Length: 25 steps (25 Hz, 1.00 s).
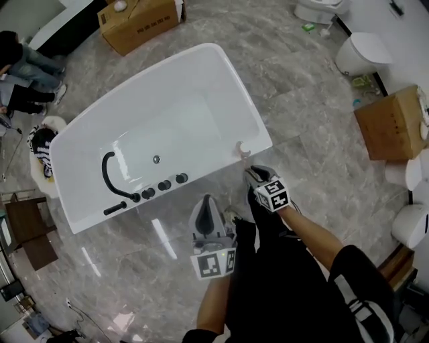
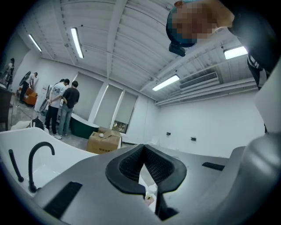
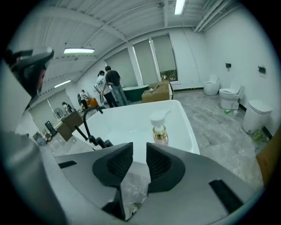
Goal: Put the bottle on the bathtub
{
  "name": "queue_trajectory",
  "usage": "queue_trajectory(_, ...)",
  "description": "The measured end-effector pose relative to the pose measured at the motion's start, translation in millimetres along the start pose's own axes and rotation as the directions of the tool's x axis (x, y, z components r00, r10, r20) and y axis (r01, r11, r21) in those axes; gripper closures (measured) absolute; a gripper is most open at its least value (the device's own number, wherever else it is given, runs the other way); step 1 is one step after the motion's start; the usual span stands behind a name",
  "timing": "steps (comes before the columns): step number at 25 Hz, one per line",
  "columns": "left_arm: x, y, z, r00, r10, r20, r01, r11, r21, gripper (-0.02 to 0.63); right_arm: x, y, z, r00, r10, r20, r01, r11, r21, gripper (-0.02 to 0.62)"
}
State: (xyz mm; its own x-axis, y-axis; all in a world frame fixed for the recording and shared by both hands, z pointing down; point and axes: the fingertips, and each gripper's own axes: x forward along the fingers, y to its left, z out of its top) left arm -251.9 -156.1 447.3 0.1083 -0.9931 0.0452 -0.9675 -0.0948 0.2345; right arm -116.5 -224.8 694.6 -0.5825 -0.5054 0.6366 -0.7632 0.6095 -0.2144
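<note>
A pump bottle [image 1: 242,149] with a white head and pinkish body stands upright on the rim of the white bathtub [image 1: 221,57], at the corner nearest me. In the right gripper view the bottle [image 3: 159,132] stands on the tub rim [image 3: 184,114] just beyond my jaws. My right gripper [image 1: 251,173] [image 3: 139,151] is open by a narrow gap with nothing in it, a short way back from the bottle. My left gripper [image 1: 206,200] [image 2: 144,149] hangs over the floor beside the tub, shut and empty.
A black faucet [image 1: 107,171] and knobs sit on the tub's near rim. Cardboard boxes [image 1: 141,20] [image 1: 392,124] stand on the marble floor. Toilets [image 1: 362,50] line the right side. People [image 1: 27,60] stand at far left.
</note>
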Motion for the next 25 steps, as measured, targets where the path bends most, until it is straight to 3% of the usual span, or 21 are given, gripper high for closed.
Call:
queue_trajectory(3,-15,-7,12,1.000,-0.020,0.007,0.020,1.000,0.002,0.592,-38,10,30,0.998,-0.014,0.064,0.012,0.999,0.038,0.546)
queue_trajectory(12,-43,-31,40,1.000,-0.023,0.011,0.023,1.000,0.007,0.592,-127,35,85,0.983,-0.018,0.182,0.012,0.999,0.031,0.582)
queue_trajectory(25,-58,-74,68,0.999,0.028,0.042,-0.027,1.000,-0.006,0.592,-244,52,154,0.919,0.026,0.393,0.000,0.998,-0.066,0.584)
